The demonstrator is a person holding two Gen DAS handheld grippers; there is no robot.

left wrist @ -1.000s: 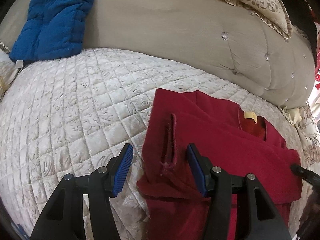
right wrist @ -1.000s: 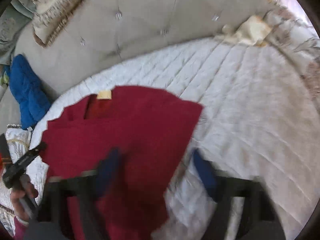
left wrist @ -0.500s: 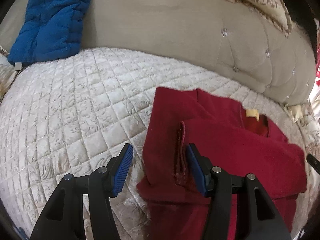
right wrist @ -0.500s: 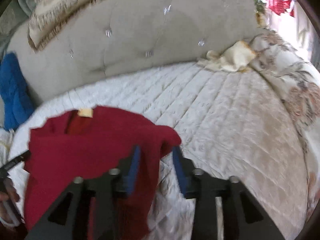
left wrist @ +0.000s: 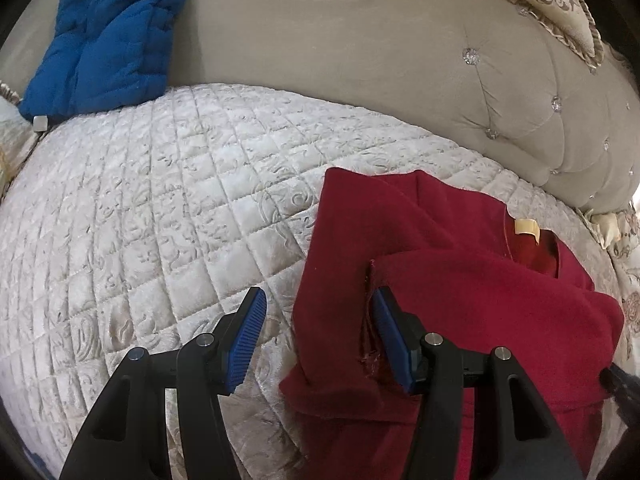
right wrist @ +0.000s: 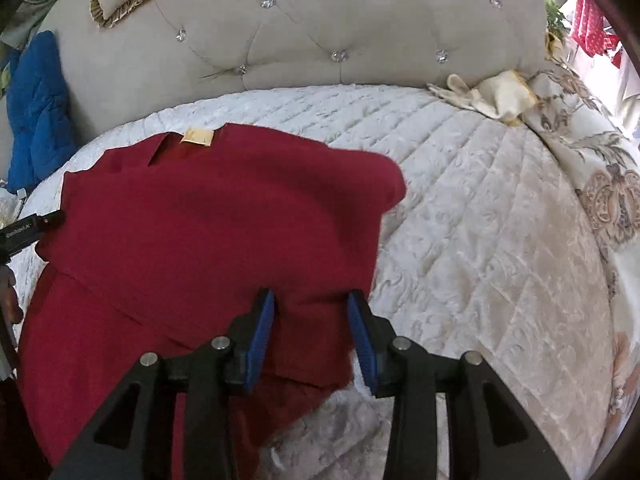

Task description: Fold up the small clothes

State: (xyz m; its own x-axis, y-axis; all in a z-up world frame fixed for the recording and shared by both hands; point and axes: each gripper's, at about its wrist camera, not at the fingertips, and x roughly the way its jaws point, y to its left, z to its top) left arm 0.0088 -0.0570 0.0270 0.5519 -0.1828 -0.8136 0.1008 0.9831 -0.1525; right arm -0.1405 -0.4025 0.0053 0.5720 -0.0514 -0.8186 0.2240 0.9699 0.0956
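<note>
Red garment (right wrist: pixel 208 232) lay folded on the quilted bedspread (left wrist: pixel 160 208) below the tufted headboard (right wrist: pixel 320 32), its sleeve now across the chest. Right gripper (right wrist: pixel 312 336), jaws just widened, and left gripper (left wrist: pixel 316 340) stood parted, gripping nothing. Tan neck label (right wrist: pixel 198 136) unreadable.

— I'm losing the bottom of the red top (left wrist: pixel 460 280) under my left gripper (left wrist: pixel 316 340); its hem is running off the frame.

— Same here: the right gripper (right wrist: pixel 312 336) is covering the lower fold, and the blue jacket (right wrist: pixel 38 108) is getting cut by the left edge. The label (right wrist: pixel 198 136) is reading too small.
</note>
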